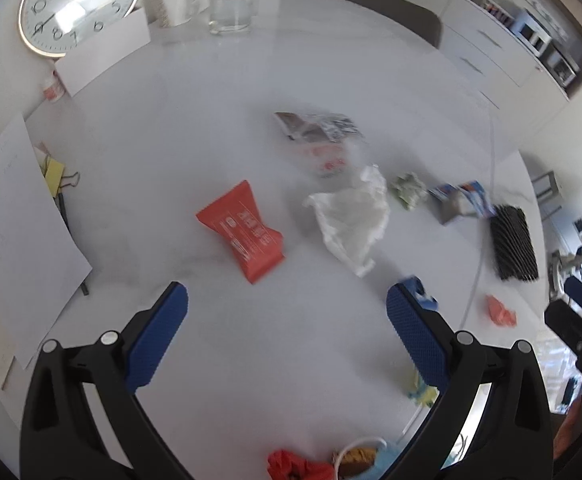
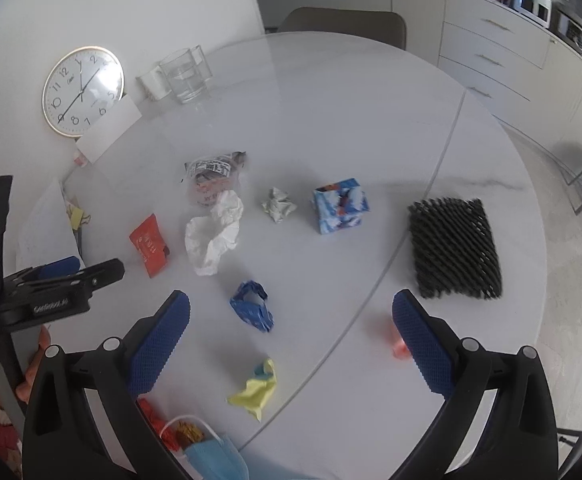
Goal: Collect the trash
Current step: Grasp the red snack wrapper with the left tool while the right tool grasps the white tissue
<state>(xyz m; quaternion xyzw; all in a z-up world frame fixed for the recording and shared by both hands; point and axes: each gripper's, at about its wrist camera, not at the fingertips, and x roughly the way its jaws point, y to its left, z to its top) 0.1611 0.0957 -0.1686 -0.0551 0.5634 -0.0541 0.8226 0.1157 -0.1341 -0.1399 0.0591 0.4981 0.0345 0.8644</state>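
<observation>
Both hand-held grippers agape, left, right, above littered table.

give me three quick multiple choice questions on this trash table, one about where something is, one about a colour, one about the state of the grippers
1. Where does the round clock stand?
A. flat in the middle of the table
B. at the far left of the table, against the wall
C. on the black mesh sleeve

2. What colour is the flat snack packet left of the crumpled white paper?
A. red
B. green
C. black

3. How do the left gripper and right gripper stand?
A. both shut on trash
B. left shut, right open
C. both open and empty

Answers: 1 B, the clock stands upright by the wall near the glass. 2 A, the packet shows red in both views. 3 C, each view shows the blue pads wide apart with only bare table or loose trash beyond them.
</observation>
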